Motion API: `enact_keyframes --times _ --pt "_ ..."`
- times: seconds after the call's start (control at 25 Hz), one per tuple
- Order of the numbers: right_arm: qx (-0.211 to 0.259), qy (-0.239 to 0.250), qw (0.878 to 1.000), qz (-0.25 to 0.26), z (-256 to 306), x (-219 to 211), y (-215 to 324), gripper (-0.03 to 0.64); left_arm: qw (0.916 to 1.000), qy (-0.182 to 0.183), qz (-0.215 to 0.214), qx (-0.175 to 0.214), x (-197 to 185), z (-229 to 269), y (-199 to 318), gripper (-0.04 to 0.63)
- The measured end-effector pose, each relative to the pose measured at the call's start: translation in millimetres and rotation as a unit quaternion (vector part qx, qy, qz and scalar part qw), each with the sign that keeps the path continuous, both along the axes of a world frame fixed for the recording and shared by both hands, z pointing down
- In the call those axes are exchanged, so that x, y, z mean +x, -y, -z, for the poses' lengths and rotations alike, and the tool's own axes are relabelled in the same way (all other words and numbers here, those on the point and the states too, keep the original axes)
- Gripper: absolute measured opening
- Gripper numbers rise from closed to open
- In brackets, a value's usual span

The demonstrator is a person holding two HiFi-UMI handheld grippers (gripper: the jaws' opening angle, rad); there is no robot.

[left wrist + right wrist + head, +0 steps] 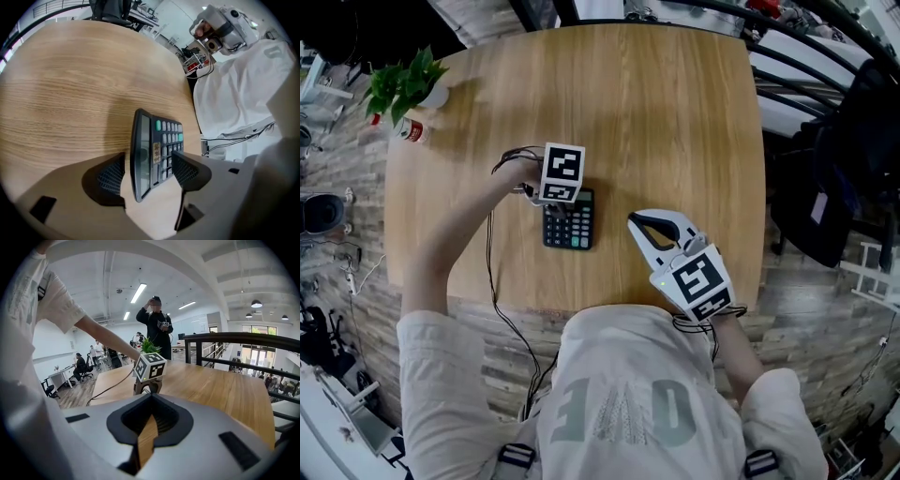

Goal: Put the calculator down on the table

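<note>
Black calculator (pixel 569 228), grey keys with a few green, long display, laid flat on tabletop (pixel 656 122) at frame centre. Straddled by left tool (pixel 147 171), jaws spread, pads not pressed on it. Right tool (pixel 149 420) held lower right, jaws closed, empty.

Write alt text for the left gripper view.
A black calculator sits on a wooden table, between the open jaws of the left gripper. A person's white shirt fills the right side.

Open-plan office, desks (pixel 57 375), strip lights (pixel 138 292)
</note>
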State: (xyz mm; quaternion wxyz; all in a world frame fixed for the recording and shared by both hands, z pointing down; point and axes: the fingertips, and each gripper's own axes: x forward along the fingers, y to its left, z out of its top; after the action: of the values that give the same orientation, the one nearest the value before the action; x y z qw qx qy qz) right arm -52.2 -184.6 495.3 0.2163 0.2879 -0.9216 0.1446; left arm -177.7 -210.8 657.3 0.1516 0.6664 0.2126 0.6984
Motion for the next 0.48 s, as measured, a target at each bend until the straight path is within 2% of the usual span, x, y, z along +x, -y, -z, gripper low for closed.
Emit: enact_keyframes --times 0.16,0.28,0.36,0.48 --pt "0.01 -0.004 1.0 0.004 3.8 1.8 -9.4 0.02 0.9981 0.006 0.019 0.059 -6.1 9.4 13.7 0.313" --pt "0.024 -0.019 1.0 0.004 7.8 2.2 -9.4 0.02 0.9887 -0.02 0.063 0.135 -3.5 27.9 39.0 0.313" --pt "0.042 -0.039 0.998 -0.005 12.6 3.2 -0.9 0.02 0.9741 -0.044 0.103 0.196 -2.1 46.9 62.4 0.311" --pt "0.071 -0.062 0.995 -0.018 24.3 3.0 13.2 0.02 0.9419 -0.082 0.174 0.275 -3.7 82.4 86.3 0.311"
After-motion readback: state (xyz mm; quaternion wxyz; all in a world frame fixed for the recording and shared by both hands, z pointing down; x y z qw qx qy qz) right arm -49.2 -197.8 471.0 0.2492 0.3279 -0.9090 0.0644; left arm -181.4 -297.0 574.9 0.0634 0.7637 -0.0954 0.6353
